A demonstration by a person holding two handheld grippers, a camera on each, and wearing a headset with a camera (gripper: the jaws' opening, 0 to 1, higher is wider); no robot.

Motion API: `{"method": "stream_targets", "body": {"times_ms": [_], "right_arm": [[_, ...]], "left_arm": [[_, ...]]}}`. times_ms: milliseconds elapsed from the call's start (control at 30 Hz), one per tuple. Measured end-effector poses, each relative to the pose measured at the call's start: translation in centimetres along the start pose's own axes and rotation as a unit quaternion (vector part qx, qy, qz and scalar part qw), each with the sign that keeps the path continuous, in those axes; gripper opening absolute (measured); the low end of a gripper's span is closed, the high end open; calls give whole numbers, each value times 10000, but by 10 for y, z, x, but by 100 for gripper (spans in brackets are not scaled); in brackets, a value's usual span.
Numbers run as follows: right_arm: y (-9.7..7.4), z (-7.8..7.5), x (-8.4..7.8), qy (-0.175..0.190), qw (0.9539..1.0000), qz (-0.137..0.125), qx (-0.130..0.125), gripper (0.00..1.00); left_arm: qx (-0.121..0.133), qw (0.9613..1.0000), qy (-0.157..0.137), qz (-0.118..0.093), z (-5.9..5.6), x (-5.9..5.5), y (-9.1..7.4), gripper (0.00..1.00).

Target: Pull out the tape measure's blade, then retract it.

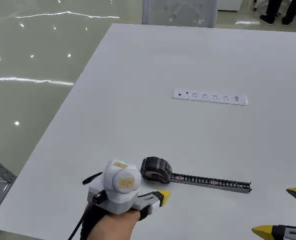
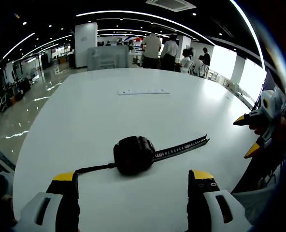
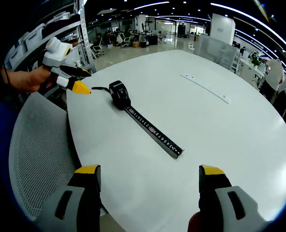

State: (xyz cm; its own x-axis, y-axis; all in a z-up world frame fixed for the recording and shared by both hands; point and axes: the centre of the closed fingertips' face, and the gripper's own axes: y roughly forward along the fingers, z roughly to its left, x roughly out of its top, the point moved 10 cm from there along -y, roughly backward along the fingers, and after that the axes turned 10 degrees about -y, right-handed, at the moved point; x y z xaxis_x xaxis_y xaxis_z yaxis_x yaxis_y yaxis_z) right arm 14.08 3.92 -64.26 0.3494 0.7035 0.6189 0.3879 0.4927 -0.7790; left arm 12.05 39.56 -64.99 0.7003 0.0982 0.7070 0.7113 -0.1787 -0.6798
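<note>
The tape measure (image 1: 156,169) is lying on the table (image 1: 188,60) near its front edge, its blade (image 1: 210,182) stretching flat toward the right gripper (image 3: 150,170) — what looks like a wrist strap (image 2: 92,169) is trailing from the case. The left gripper (image 2: 132,176) is hovering just short of the case, jaws apart, gripping nothing. The right gripper's jaws are standing apart too — clear of the blade's tip. A power strip (image 1: 210,97) is sitting farther back.

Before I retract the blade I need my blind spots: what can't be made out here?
Tape measure case: any lock button is lost in the dark housing, every view.
Blade: numerals and end hook too small to read, head view.
Right gripper: cut off by the bottom-right corner, head view.
Left gripper: one jaw hidden behind its own body, head view.
</note>
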Motion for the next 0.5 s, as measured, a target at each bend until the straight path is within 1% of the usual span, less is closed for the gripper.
{"method": "stream_targets", "body": {"times_ms": [67, 133, 267, 400, 500], "right_arm": [[2, -2, 1, -85, 9999, 29, 51, 79], [7, -5, 1, -161, 9998, 68, 103, 78], [15, -11, 5, -270, 9994, 55, 211, 78], [25, -16, 6, -453, 9984, 113, 324, 76], [30, -19, 7, -604, 9972, 156, 406, 74]], "left_arm": [[13, 10000, -12, -5, 0, 1, 4, 90], [15, 10000, -16, 38, -1, 0, 8, 90], [15, 9999, -79, 63, -3, 0, 15, 89], [32, 9999, -127, 60, -5, 1, 22, 89], [63, 9999, -111, 75, -5, 1, 26, 88]]}}
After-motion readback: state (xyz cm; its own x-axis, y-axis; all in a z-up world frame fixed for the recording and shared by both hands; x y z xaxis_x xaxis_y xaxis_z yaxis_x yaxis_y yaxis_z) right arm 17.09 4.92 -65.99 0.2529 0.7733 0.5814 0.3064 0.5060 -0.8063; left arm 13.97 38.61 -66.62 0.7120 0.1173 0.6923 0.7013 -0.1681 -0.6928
